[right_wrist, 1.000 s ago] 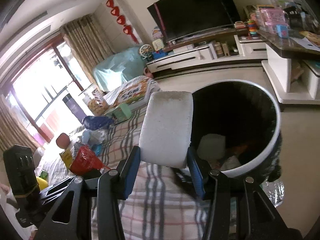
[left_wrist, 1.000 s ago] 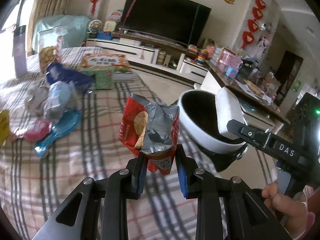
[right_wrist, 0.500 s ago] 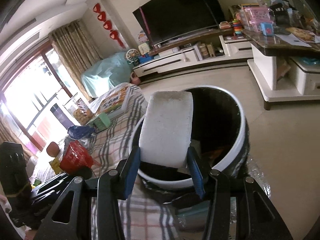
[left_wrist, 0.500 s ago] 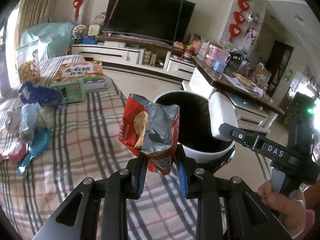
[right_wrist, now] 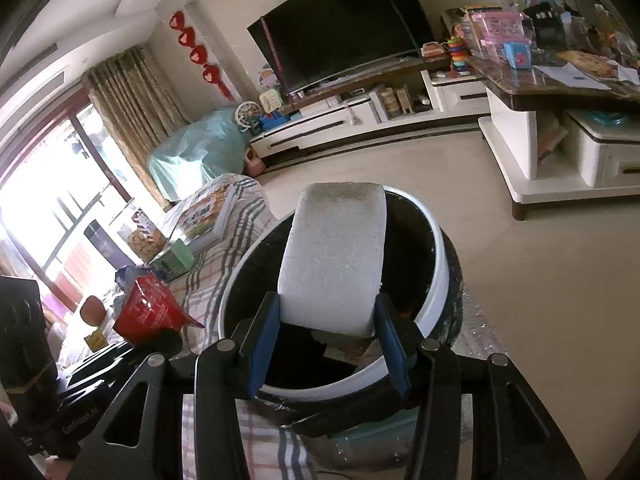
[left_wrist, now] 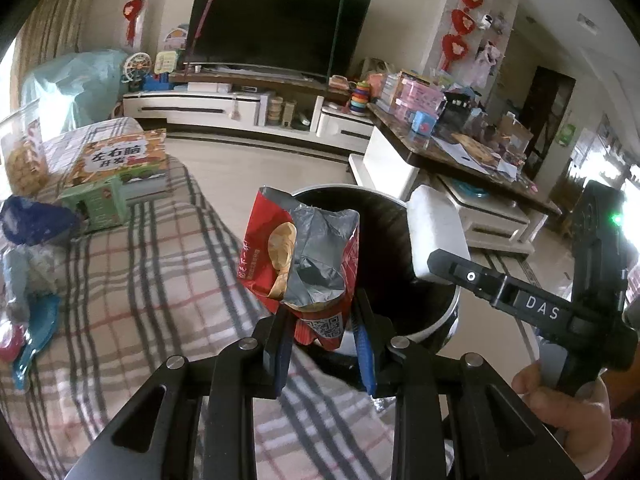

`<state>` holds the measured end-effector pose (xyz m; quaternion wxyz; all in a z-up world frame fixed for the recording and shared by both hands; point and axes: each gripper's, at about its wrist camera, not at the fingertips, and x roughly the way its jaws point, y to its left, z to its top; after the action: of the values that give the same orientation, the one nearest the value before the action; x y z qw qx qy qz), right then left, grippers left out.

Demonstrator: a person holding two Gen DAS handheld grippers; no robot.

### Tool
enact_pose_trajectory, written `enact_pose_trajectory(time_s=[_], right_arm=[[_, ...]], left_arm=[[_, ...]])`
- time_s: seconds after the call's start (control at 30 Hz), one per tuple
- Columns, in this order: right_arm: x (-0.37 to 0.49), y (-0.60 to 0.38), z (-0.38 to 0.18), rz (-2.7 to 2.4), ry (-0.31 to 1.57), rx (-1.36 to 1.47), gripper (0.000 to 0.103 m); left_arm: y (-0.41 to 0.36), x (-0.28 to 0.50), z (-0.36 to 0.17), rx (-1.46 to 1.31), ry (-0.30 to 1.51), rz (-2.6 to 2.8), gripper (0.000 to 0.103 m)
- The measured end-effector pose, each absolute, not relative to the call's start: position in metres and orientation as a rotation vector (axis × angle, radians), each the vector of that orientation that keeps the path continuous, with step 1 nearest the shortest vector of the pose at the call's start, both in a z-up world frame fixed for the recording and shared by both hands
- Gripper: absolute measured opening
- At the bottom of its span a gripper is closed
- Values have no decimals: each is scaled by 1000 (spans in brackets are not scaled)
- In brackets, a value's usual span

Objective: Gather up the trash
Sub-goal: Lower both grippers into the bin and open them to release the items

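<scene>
**Caller:** Over the edge of the plaid-covered surface (left_wrist: 132,280), the left gripper (left_wrist: 323,322) pinches a torn red snack bag (left_wrist: 304,264) by its bottom end, and the bag stands upright between the blue pads.

**Partner:** And the right gripper (right_wrist: 328,320)?

**Caller:** Clamped on a white foam block (right_wrist: 334,256), held above the mouth of the white-rimmed trash bin (right_wrist: 434,280), which stands on the floor just beside the plaid edge.

**Partner:** Anything left behind?

**Caller:** More wrappers, a blue bag (left_wrist: 32,220) and a green box (left_wrist: 102,204) lie back on the plaid, well apart from the bin.
</scene>
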<state>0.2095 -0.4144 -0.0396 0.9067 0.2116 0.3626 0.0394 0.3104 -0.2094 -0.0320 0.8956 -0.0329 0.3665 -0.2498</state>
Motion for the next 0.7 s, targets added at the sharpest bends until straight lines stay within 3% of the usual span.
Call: enact_pose_trajectory(time_s=[0.7], right_arm=[[228, -426, -43, 85, 769, 436, 49]], left_arm=[[-244, 339, -38, -51, 788, -543, 27]])
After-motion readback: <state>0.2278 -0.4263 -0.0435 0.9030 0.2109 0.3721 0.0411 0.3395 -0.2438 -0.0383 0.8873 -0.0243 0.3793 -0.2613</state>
